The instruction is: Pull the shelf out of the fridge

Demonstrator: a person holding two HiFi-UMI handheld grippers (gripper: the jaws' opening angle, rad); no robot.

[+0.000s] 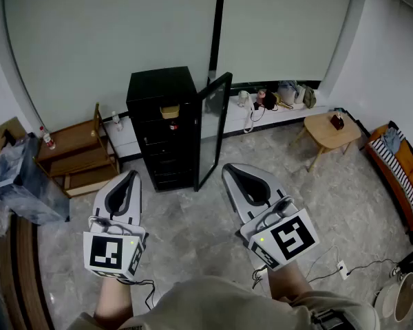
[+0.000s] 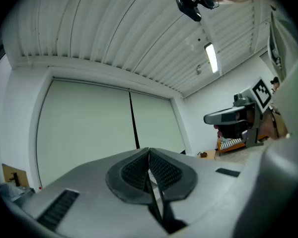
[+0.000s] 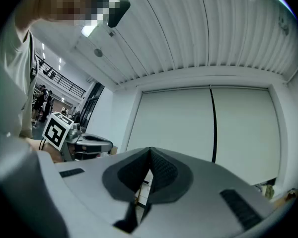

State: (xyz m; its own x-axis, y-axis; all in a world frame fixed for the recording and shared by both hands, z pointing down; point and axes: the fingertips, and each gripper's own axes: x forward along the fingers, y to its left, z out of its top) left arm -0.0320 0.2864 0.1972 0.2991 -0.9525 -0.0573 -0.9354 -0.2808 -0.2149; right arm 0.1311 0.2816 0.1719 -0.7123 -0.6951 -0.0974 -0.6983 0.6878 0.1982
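Observation:
A small black fridge [image 1: 162, 126] stands on the floor against the far wall, its glass door [image 1: 213, 129] swung open to the right. Dark shelves show inside it, with a yellow item on the top level. My left gripper [image 1: 131, 176] is held well in front of the fridge, lower left, jaws shut and empty. My right gripper [image 1: 231, 172] hovers lower right of the open door, also shut with nothing in it. In the left gripper view the left gripper [image 2: 149, 152] has its pads pressed together; the right gripper [image 3: 149, 151] shows the same in its own view.
A wooden shelf unit [image 1: 76, 153] and a plastic-wrapped bundle [image 1: 20, 177] stand left of the fridge. A low wooden table [image 1: 330, 133] is at right, a striped seat [image 1: 399, 170] at the far right. Cables [image 1: 337, 267] lie on the tiled floor.

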